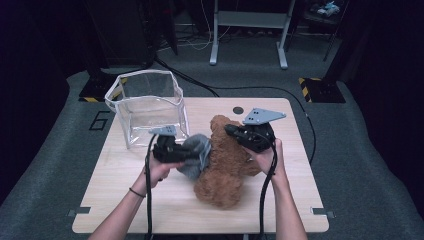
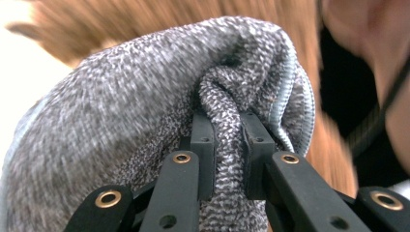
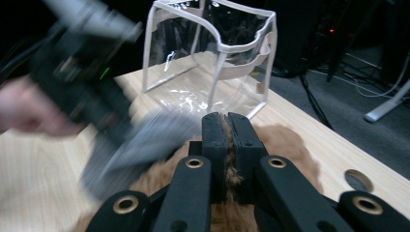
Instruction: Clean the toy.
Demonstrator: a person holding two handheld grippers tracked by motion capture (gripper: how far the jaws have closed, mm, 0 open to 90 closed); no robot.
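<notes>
From above our side we look forward and down over the table (image 1: 120, 200). Each gripper camera sits close behind its jaws; all three share the brown plush toy (image 1: 225, 165).

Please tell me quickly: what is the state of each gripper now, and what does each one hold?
Left gripper: jaws shut on the grey cloth.
Right gripper: jaws shut on the fur of the brown plush toy.
</notes>
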